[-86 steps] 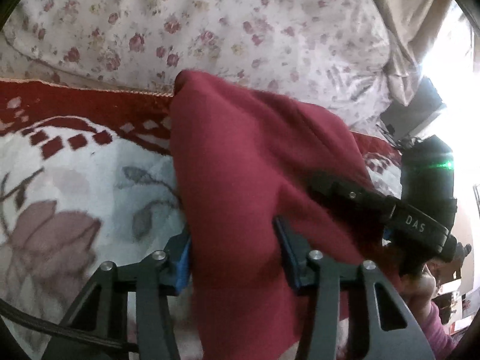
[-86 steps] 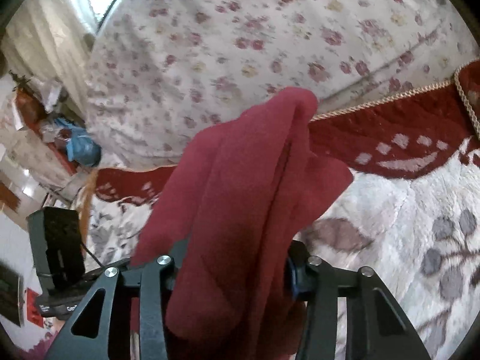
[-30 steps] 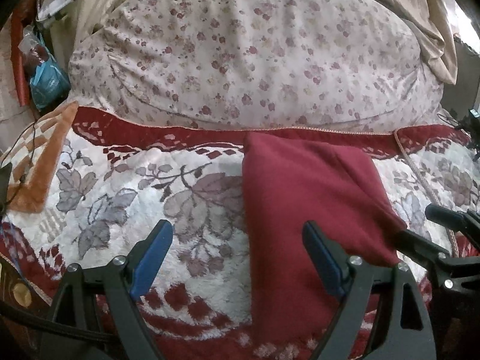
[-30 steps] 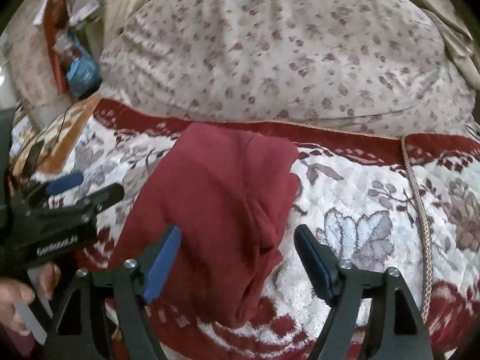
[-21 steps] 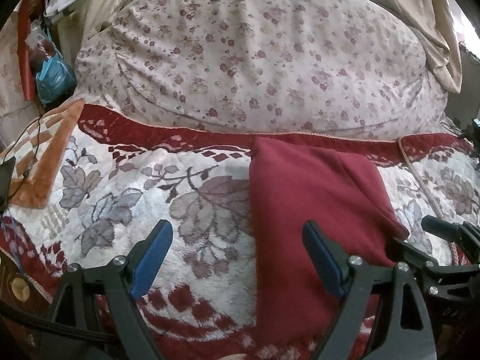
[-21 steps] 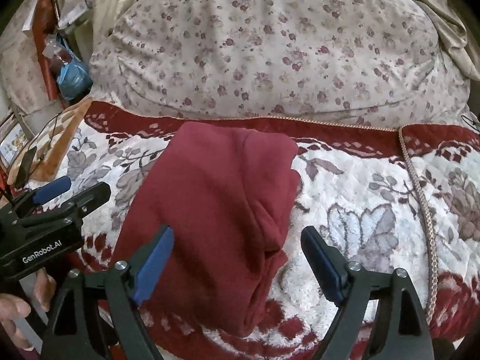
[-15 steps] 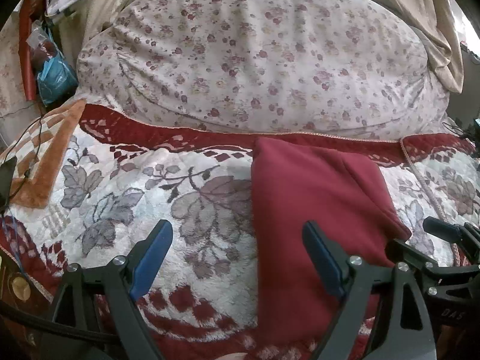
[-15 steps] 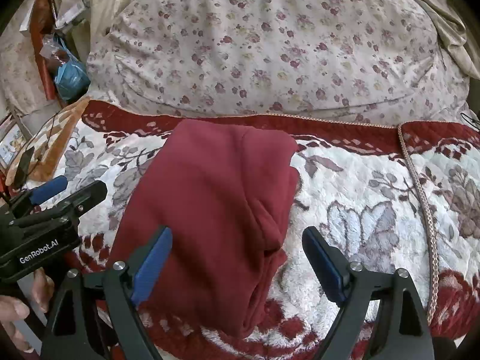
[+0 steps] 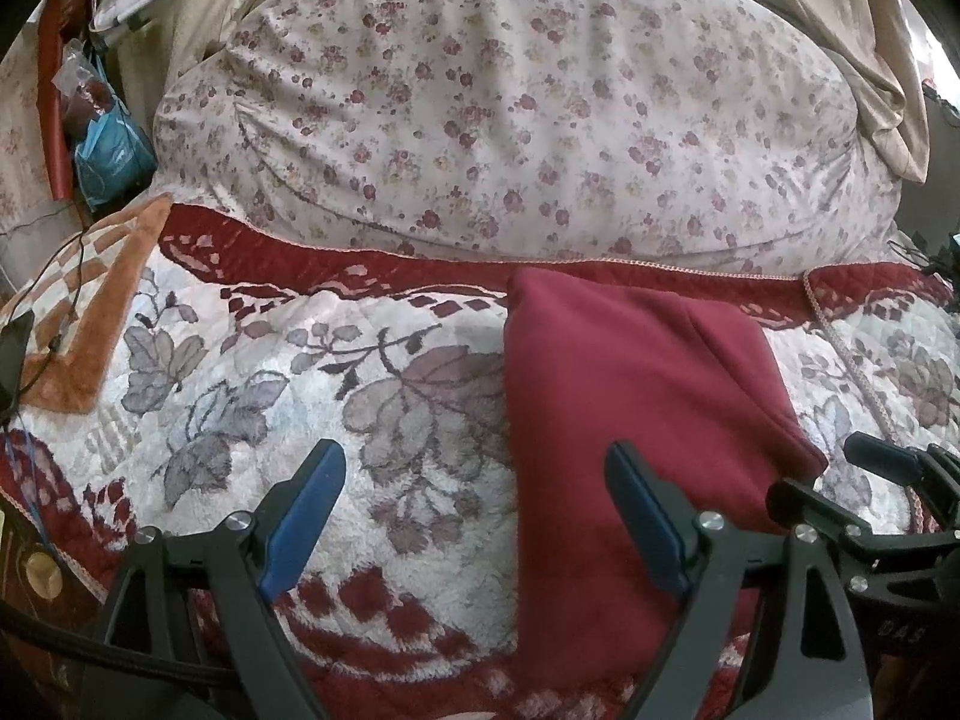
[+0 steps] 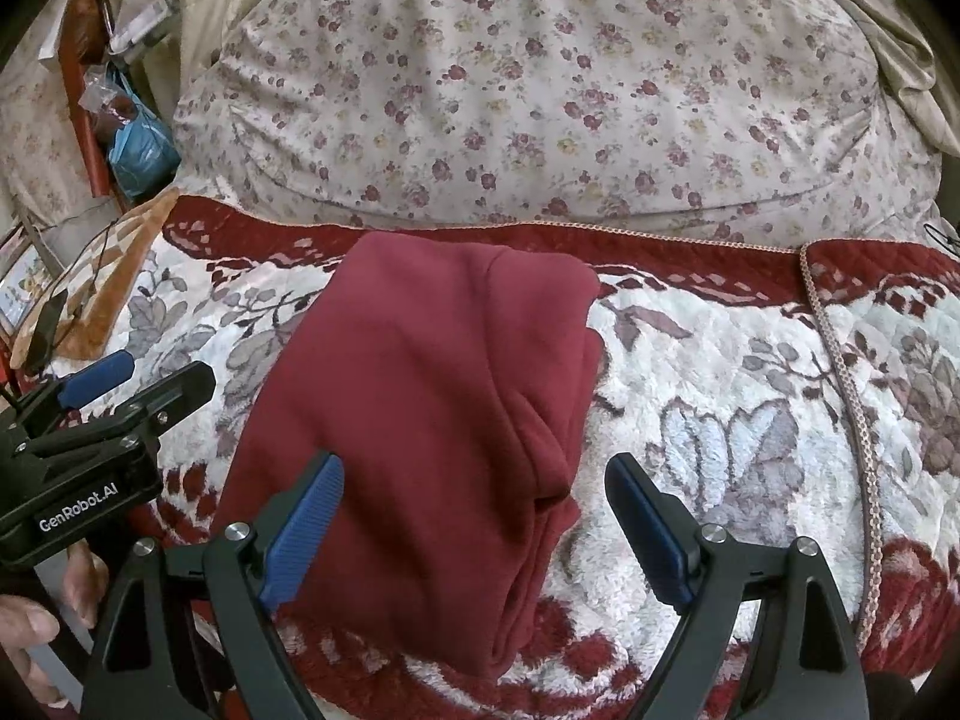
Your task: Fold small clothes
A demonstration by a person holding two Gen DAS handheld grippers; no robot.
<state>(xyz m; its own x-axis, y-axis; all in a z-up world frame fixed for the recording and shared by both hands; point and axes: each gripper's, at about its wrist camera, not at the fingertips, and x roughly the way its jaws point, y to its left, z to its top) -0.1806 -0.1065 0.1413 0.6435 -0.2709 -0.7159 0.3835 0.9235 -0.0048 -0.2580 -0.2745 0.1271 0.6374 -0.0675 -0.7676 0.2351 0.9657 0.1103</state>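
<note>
A plush red-and-white floral blanket (image 10: 720, 372) fills the frame — floral cushion (image 10: 540, 90) above, folded maroon garment (image 10: 420, 408) centred; left gripper (image 9: 474, 516) and right gripper (image 10: 474, 516) both spread wide, pinching nothing.

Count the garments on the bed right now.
1: a folded maroon garment lying on the floral blanket, just in front of the flowered duvet. Anything beneath it would be hidden.
</note>
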